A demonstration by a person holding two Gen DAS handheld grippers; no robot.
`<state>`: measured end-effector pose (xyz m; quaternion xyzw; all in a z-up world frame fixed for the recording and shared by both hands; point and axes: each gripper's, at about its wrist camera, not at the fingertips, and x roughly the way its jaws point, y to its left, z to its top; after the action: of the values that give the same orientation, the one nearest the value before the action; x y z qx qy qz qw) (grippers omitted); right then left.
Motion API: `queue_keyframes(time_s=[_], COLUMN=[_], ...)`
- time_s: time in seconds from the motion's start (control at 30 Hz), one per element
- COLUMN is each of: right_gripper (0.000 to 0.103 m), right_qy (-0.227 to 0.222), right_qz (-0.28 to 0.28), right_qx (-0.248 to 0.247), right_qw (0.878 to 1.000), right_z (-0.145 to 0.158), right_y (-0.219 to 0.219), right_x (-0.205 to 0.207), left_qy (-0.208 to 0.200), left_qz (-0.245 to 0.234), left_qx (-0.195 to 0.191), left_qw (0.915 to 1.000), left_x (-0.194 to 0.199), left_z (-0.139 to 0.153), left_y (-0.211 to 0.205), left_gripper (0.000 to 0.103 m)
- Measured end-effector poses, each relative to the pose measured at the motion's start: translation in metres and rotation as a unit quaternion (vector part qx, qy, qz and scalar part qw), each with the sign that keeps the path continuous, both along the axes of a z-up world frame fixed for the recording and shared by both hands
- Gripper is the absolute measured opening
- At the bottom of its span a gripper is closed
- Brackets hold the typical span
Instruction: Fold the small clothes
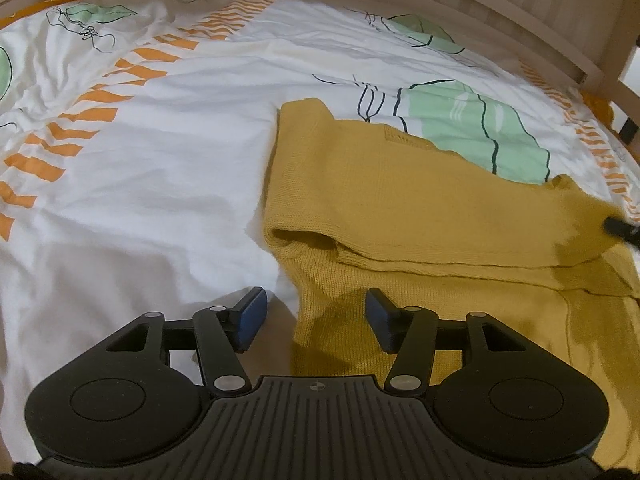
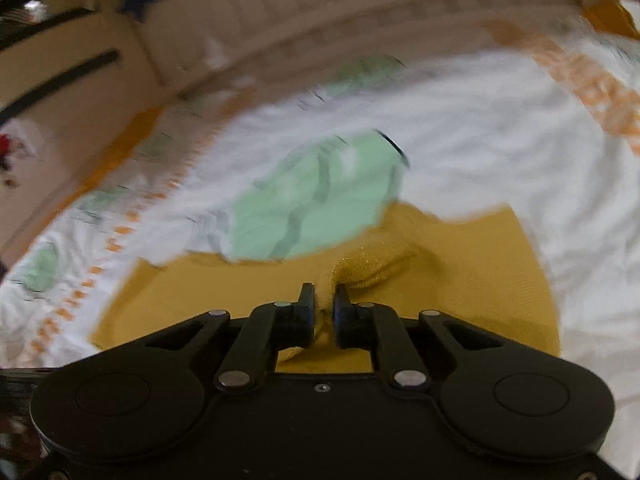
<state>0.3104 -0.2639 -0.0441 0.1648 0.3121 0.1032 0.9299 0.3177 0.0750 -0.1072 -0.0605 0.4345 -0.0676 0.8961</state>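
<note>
My right gripper [image 2: 324, 300] has its fingers clenched on a bunched pinch of the mustard-yellow knitted garment [image 1: 400, 208]; the knit puckers up right at the tips, so I'm grasping fabric, not air; right view is smeared w/ motion blur, so I judge that hand is mid-swing, carrying an edge across. My left gripper [image 1: 314, 316] is released, blue-padded fingers [image 1: 250, 318] spread wide, hovering low over the garment's near-left edge; nothing between them but the knit's border and bedsheet beneath, whether touching I can't tell. The garment lies on the white bedsheet w/ orange stripes and green leaf prints [image 1: 140, 184], right of centre in left view, one layer already doubled over the lower part, fold line running across; a pale wooden bed rail [image 1: 480, 12] curves behind.

Step in hand, as I read it: laying a fold over w/ the right side, approx halfway thru the piece. Next move calls for setting that pinched edge down flat and aligned w/ the layer under it, then letting go; left fingers prob. need to close on the near edge or pin it so the knit doesn't drag or bunch.
</note>
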Motion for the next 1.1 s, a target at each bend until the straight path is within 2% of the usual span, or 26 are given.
queue_keyframes(time_s=[0.1, 0.17, 0.27, 0.33, 0.43, 0.53, 0.6, 0.67, 0.73, 0.83, 0.93, 1.03, 1.1], right_gripper=[0.015, 0.015, 0.015, 0.016, 0.024, 0.025, 0.044, 0.05, 0.054, 0.059, 0.065, 0.067, 0.075], right_qy=[-0.032, -0.033, 0.005, 0.055, 0.104, 0.107, 0.103, 0.101, 0.101, 0.096, 0.09, 0.085, 0.083], right_qz=[-0.003, -0.02, -0.06, -0.071, -0.081, -0.085, -0.084, -0.08, -0.078, -0.073, -0.067, -0.104, -0.13], right_qx=[-0.009, -0.015, -0.043, -0.031, -0.034, -0.054, -0.085, -0.104, -0.108, -0.116, -0.126, -0.152, -0.161], right_qw=[0.999, 0.999, 0.997, 0.996, 0.991, 0.989, 0.987, 0.986, 0.986, 0.986, 0.986, 0.979, 0.975], right_z=[0.025, 0.031, 0.018, -0.002, -0.027, -0.031, -0.027, -0.025, -0.029, -0.032, -0.032, -0.027, -0.025], right_y=[-0.001, -0.011, -0.029, -0.041, -0.046, -0.04, -0.035, -0.031, -0.029, -0.025, -0.02, -0.024, -0.03], right_x=[-0.014, -0.02, -0.018, -0.011, -0.003, -0.003, -0.002, -0.003, -0.003, -0.005, -0.007, -0.013, -0.016], left_qy=[-0.001, -0.001, -0.001, -0.002, -0.001, 0.0, -0.001, -0.003, -0.006, -0.01, -0.013, -0.016, -0.015], left_qz=[-0.001, -0.001, -0.001, -0.001, -0.001, -0.003, -0.003, -0.005, -0.009, -0.017, -0.032, -0.036, -0.037], left_qx=[0.0, -0.001, 0.001, 0.002, 0.001, 0.0, -0.001, 0.0, 0.0, -0.004, 0.011, 0.018, 0.014], left_qw=[1.0, 1.0, 1.0, 1.0, 1.0, 1.0, 1.0, 1.0, 0.9999, 0.9998, 0.9993, 0.9991, 0.9991], left_x=[0.0, 0.0, 0.0, 0.0, 0.0, 0.001, 0.001, 0.001, 0.0, -0.001, -0.003, -0.005, -0.005], left_z=[0.0, 0.0, 0.0, 0.0, 0.0, 0.0, 0.0, -0.001, -0.002, -0.003, -0.004, -0.005, -0.005], left_y=[0.0, 0.0, 0.0, -0.001, -0.001, -0.001, 0.0, -0.001, -0.002, -0.003, -0.01, -0.012, -0.01], left_gripper=[0.053, 0.053, 0.053, 0.053, 0.053, 0.054, 0.054, 0.054, 0.056, 0.066, 0.071, 0.072, 0.072])
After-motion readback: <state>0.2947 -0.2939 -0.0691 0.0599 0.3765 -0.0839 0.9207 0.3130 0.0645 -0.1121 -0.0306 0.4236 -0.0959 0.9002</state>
